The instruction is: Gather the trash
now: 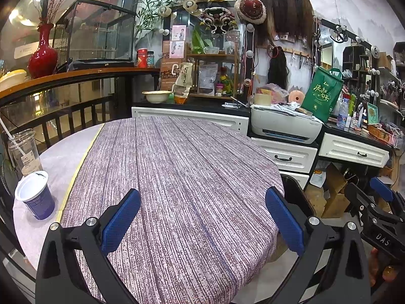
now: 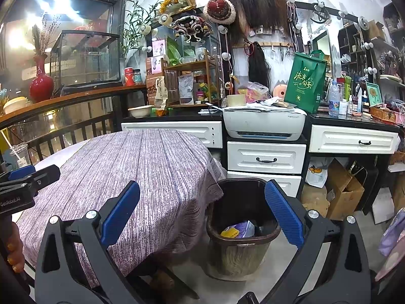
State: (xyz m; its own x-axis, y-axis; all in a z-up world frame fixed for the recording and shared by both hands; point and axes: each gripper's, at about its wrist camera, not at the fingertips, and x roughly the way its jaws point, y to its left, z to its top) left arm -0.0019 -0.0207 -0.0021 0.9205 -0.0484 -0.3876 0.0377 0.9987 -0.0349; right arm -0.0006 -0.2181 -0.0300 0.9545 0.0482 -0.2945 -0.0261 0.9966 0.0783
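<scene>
Left gripper: left gripper (image 1: 202, 217) hovers over the striped cloth of the table (image 1: 177, 167), jaws spread wide, nothing between them
Right gripper: right gripper (image 2: 202, 210) sits out past the table's right edge, jaws likewise released and empty, framing the trash bin (image 2: 240, 230) on the floor below
Trash on table: a blue paper cup (image 1: 35, 195) with a white inside stands upright near the table's left edge; just behind it a clear plastic cup (image 1: 24, 152) with a straw, also upright
Bin contents: crumpled purple and yellow wrappers (image 2: 239, 229) lie at the bottom
Key relation: both cups lie to the left of the left gripper's jaws and a little ahead, well apart from them; their long axes are vertical, so a sideways approach with the fingers either side of the cup wall looks right
Nearer arm: the left one by far; the right is beside the bin, on the table's far side from the cups
Likely step: judged as reaching for the blue cup, not yet begun
Writing: "DAS" on the right gripper body in the left view; "GenRobot.AI" on the left gripper body in the right view; the clear cup's label is too small to read surely; a green bag (image 2: 305, 82) carries Chinese script
</scene>
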